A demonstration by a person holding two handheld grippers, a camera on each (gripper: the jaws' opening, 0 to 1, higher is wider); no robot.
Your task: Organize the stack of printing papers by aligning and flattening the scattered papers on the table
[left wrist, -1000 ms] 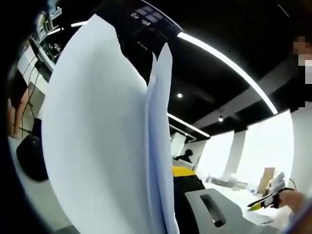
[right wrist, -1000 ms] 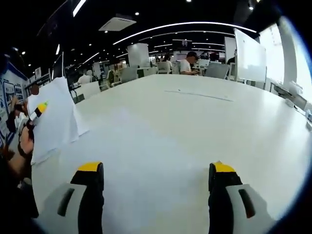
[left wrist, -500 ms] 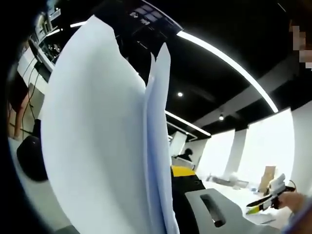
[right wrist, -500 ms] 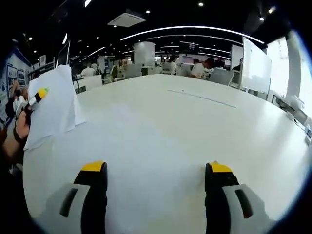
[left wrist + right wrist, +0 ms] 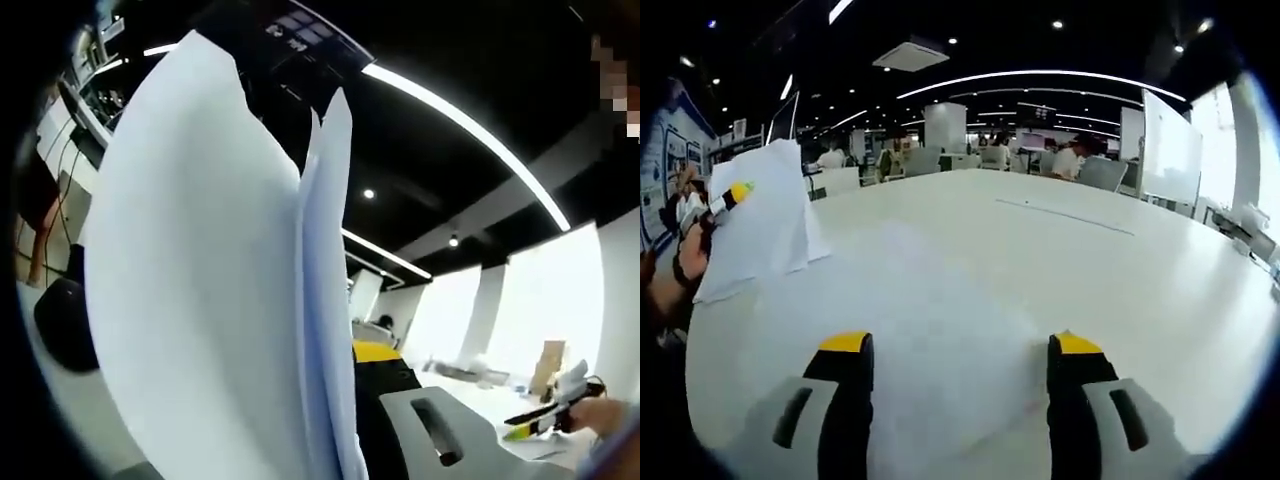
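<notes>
At my left, the papers [image 5: 200, 280] stand upright, pinched in my left gripper [image 5: 730, 197] above the table [image 5: 1040, 270]. They look light and floppy, so I judge a grip near one edge best. My right gripper [image 5: 955, 400] hangs over bare tabletop, jaws wide, holding nothing.

White papers [image 5: 200, 280] upright, edges uneven
</notes>
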